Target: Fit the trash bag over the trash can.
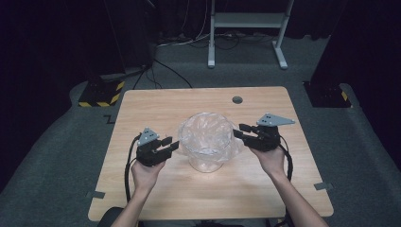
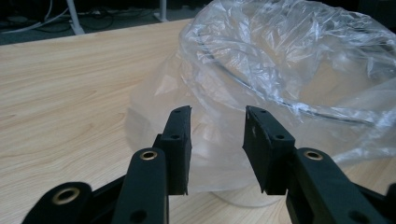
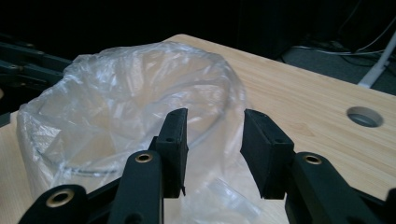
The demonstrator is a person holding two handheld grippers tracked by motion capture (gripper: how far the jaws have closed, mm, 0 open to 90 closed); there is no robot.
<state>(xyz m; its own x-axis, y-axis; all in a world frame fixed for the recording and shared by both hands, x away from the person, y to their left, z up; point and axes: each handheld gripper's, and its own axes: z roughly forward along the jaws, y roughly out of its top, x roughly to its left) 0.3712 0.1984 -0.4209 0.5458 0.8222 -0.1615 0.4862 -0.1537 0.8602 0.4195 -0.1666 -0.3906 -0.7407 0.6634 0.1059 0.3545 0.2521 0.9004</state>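
Clear glass bowl [image 1: 206, 158] stands upright at mid-table [image 1: 142, 106], well in front of the table's round cable hole [image 1: 237, 100]. A transparent, crinkled plastic bag [image 1: 207, 130] lines the bowl, its mouth open upward and its edges draped over the rim.

table [image 1: 156, 198]: light wood, round hole [image 1: 237, 100] | floor: grey carpet [image 1: 56, 142], white stand [image 1: 246, 21], cables [image 1: 165, 71]

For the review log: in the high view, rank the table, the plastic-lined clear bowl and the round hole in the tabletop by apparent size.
1. table
2. plastic-lined clear bowl
3. round hole
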